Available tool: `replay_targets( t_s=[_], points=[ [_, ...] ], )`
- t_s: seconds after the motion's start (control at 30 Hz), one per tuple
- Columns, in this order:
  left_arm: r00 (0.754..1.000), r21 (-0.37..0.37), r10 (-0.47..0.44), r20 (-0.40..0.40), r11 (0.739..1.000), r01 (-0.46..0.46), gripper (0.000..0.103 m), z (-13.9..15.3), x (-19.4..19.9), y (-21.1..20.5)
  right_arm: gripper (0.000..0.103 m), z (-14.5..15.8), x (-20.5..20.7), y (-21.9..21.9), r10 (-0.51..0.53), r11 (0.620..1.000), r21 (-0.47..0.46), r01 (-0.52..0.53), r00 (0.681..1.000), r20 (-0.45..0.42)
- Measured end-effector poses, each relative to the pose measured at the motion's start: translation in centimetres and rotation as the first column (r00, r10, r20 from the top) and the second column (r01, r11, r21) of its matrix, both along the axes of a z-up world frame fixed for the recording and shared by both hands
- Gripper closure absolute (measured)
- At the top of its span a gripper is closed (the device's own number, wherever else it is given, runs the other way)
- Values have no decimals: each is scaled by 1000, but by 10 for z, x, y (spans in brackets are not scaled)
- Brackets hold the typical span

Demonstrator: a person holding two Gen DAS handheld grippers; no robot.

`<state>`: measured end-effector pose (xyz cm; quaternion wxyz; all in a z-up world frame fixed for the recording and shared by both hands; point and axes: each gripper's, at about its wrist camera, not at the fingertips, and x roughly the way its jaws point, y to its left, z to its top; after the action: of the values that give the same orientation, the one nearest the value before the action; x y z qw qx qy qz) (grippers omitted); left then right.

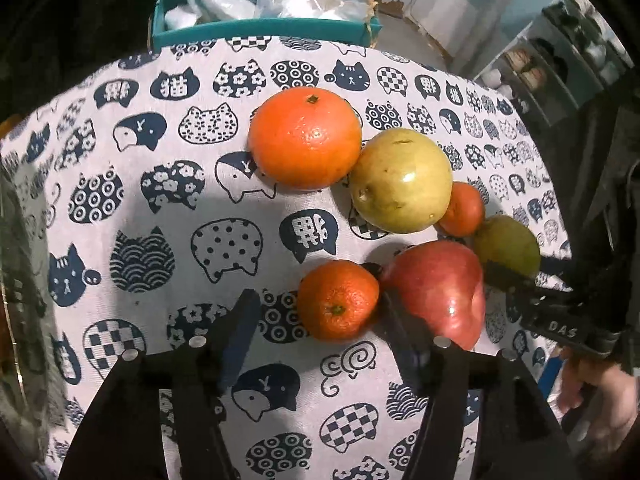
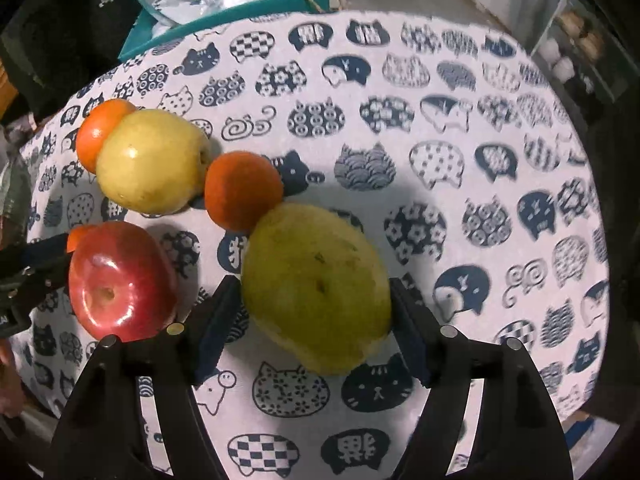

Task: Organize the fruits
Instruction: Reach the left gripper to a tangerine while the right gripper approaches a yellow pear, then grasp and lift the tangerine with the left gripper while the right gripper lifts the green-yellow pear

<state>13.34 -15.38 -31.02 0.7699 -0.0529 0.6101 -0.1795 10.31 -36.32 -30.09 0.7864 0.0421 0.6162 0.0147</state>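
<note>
On the cat-print tablecloth (image 2: pixel 460 208), right tool (image 2: pixel 316 304) grips a pear (image 2: pixel 316 296); left tool (image 1: pixel 316 320) gapes around a tangerine (image 1: pixel 338 300).

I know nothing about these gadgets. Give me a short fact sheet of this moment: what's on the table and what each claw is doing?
surface: tablecloth with cat print
fruit: three oranges, two green-yellow fruits, one red apple
left gripper: open, fingers either side of the small orange
right gripper: fingers flank the large green-yellow fruit; grip unclear
background: teal box holding plastic bags
</note>
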Motion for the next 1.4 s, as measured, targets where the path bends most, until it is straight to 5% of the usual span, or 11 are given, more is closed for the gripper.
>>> replay_targets(
  t_s=[0.1,0.17,0.5,0.77,0.97,1.4],
  points=[
    [1000,-8,-9,3,1000,9,45,1,1,-1,34,-2,2,-2,-10,1000,2,10,1000,11],
    [1000,-22,-30,4,999,30,60,3,0,-5,34,-2,3,-3,-9,1000,6,9,1000,20],
    [991,154,-98,92,985,83,62,13,-9,-14,35,2,-1,-3,16,1000,-26,-15,999,41],
    [997,84,-62,49,995,58,54,3,-3,-4,34,1,-1,1,24,999,-27,-23,999,38],
    [998,63,-58,41,996,55,58,-1,-1,-6,35,2,-1,-2,25,999,-23,-24,998,55],
    [988,136,-34,148,991,13,60,34,-10,1,35,28,-8,6,53,996,-82,-40,987,155]
  ],
)
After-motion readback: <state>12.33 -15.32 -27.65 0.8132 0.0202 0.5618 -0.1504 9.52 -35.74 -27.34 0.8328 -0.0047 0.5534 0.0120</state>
